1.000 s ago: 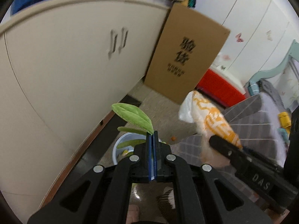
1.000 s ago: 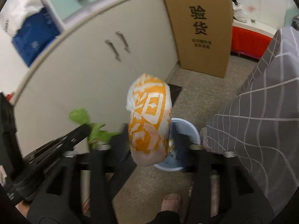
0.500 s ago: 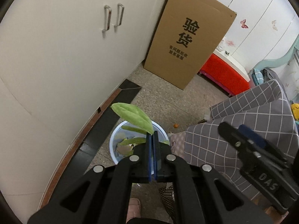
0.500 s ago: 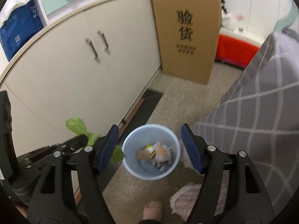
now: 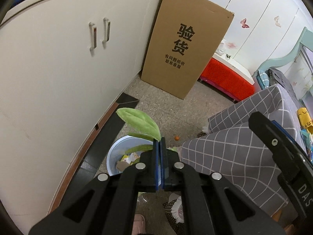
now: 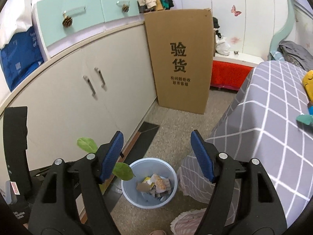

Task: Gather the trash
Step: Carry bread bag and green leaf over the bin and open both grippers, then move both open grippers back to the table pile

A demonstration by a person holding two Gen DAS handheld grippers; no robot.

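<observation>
A light blue trash bin (image 6: 149,182) stands on the floor beside the cabinet, holding crumpled paper and an orange-and-white wrapper (image 6: 159,183). It also shows in the left wrist view (image 5: 122,154). My left gripper (image 5: 159,143) is shut on a sprig of green leaves (image 5: 140,123) and holds it above the bin. The leaves show in the right wrist view (image 6: 123,171). My right gripper (image 6: 156,148) is open and empty, high above the bin.
A cream cabinet (image 6: 78,98) runs along the left. A tall cardboard box (image 6: 182,58) leans at its end. A table with a grey checked cloth (image 6: 273,121) is on the right. A red chest (image 6: 228,72) stands behind. A small rug (image 6: 187,223) lies by the bin.
My right gripper opened and let go of the orange-and-white wrapper, which now lies in the bin. The right gripper then rose. The left gripper still holds the leaves.
</observation>
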